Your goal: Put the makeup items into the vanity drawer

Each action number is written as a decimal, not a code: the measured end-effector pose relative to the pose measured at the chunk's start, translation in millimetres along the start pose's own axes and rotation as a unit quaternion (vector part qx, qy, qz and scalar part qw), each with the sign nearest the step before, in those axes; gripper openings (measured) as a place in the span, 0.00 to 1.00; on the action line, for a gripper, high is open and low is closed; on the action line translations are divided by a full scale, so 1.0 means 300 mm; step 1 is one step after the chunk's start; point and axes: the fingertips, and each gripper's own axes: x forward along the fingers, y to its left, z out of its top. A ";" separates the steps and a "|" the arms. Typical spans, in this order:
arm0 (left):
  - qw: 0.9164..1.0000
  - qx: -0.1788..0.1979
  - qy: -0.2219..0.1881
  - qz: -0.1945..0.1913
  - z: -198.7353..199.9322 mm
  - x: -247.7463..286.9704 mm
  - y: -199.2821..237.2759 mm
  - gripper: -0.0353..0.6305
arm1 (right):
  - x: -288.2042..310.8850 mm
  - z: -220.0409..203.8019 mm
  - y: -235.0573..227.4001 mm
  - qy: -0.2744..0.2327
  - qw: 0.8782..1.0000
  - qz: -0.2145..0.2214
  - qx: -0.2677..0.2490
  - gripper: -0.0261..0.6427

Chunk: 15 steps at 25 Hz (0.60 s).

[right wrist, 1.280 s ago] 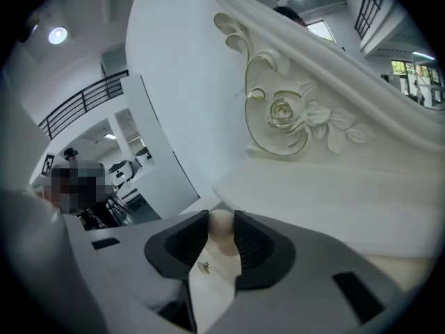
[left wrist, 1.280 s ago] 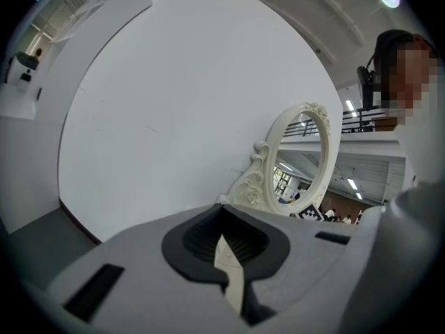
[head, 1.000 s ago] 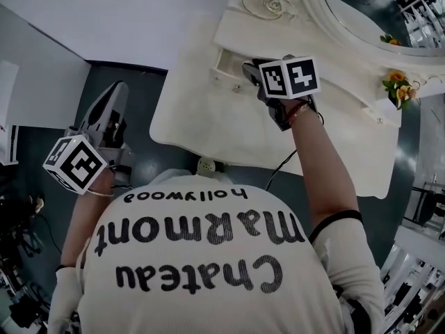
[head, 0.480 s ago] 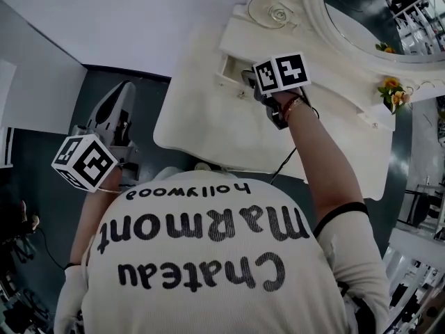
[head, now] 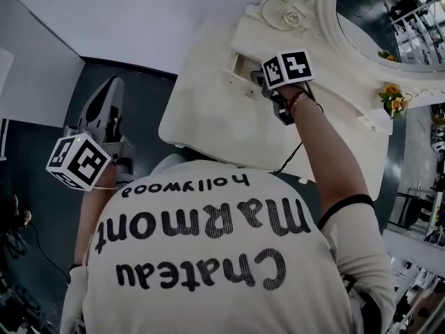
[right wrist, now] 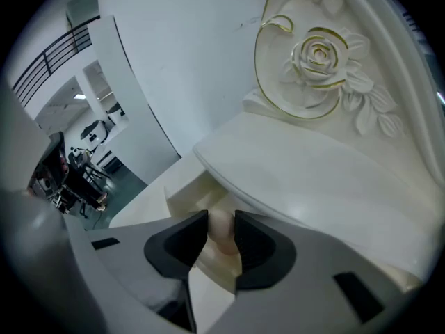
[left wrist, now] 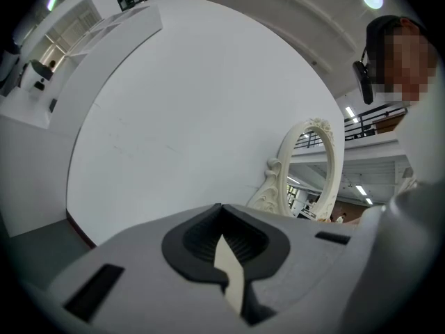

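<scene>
Right gripper (right wrist: pixel 221 218) at open vanity drawer (right wrist: pixel 182 199). Fingers wide, pads pressing pale makeup sponge (right wrist: pixel 222 236) between them, drawer cavity just beyond fingertips. Best ease deeper under vanity top (right wrist: pixel 313 179), release low. Left gripper (left wrist: pixel 222 209) idle, fingers closed, empty.

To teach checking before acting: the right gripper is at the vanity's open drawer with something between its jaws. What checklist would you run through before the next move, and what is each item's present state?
1. Drawer open: ok. The drawer stands pulled out below the vanity top.
2. Item gripped: ok. A pale rounded item sits between the pads of the right gripper.
3. Gripper lined up with the drawer: ok. Its jaws point into the opening.
4. Room inside the drawer: cannot tell. The jaws hide most of its floor.
5. Other gripper out of the way: ok. The left gripper hangs off the table's left side, jaws together and empty.
</scene>
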 end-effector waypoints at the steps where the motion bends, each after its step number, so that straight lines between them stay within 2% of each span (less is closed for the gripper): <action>1: 1.000 -0.006 -0.004 0.006 0.002 -0.007 0.020 0.06 | 0.002 0.000 -0.004 0.002 1.000 -0.004 0.001 0.25; 5: 1.000 -0.026 -0.008 0.005 -0.021 -0.010 0.056 0.06 | 0.020 -0.015 -0.014 0.020 1.000 -0.015 0.002 0.25; 10: 1.000 -0.020 -0.003 -0.002 -0.001 -0.007 0.106 0.06 | 0.027 -0.010 -0.013 0.030 0.999 -0.025 0.020 0.25; 15: 1.000 -0.020 0.008 -0.002 0.031 0.011 0.216 0.06 | 0.038 0.002 -0.003 0.042 0.998 -0.036 0.034 0.25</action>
